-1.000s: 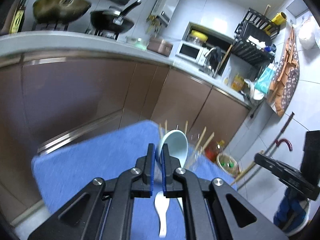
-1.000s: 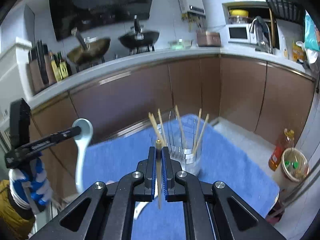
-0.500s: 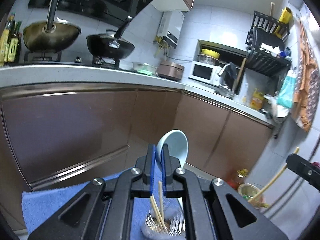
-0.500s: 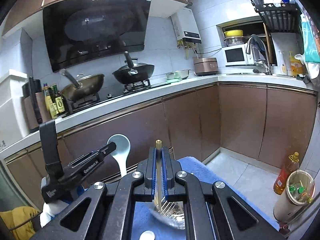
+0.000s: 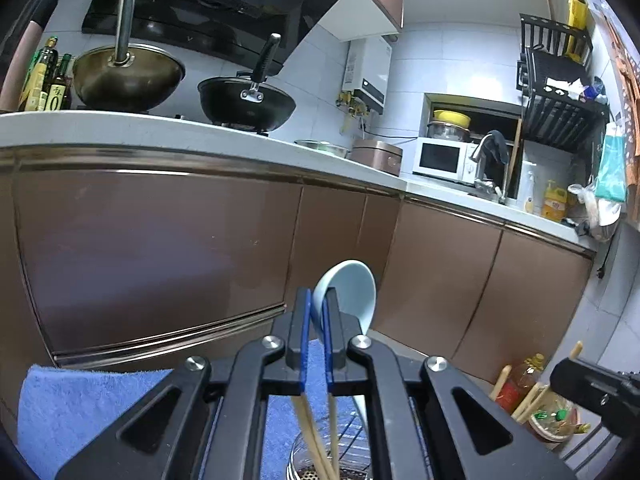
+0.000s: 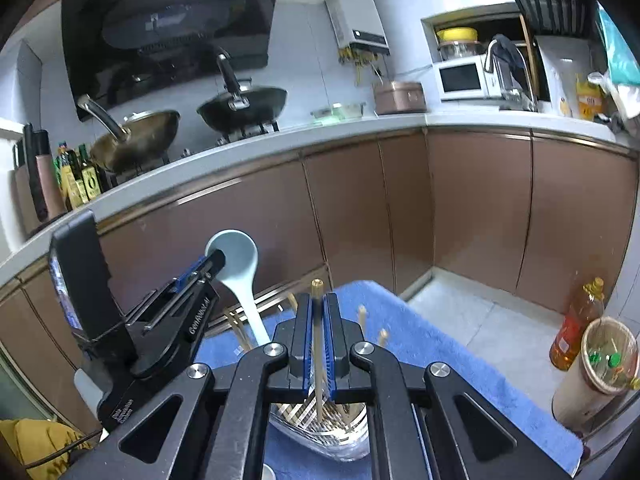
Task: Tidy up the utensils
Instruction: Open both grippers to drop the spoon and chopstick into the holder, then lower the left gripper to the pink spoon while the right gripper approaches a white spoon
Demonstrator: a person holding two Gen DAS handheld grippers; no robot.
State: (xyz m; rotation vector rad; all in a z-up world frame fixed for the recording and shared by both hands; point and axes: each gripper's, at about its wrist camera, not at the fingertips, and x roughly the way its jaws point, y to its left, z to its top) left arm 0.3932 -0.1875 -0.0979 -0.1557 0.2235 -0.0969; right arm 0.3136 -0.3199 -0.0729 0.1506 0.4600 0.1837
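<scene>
On my left gripper point(image 5: 315, 308) the blue-padded fingers point(image 5: 305, 320) are pinched nearly together on the pale blue spoon point(image 5: 352, 292), gripping it at the neck just under the bowl, which stands up past the tips with its handle slanting down. My right gripper point(image 6: 318, 322) has its jaws just as narrow, clamped on a single wooden chopstick point(image 6: 317, 344) that runs upright between the pads, its tip poking above them and its lower end reaching down into the clear utensil holder point(image 6: 320, 436). From the right wrist I can see the left gripper out to the left and a little farther off, with the spoon handle angling down toward the holder's left rim; whether it touches the rim I cannot tell, because my own gripper body covers that spot. That view also shows other chopsticks leaning out of the holder on both sides. From the left wrist the holder is mostly hidden beneath the fingers, with only a slice of it and a few chopsticks visible at the bottom edge. The holder stands on a blue towel point(image 6: 460, 364) that covers the near surface. Only the left wrist catches the right gripper, as a dark, cut-off shape at the far right.
</scene>
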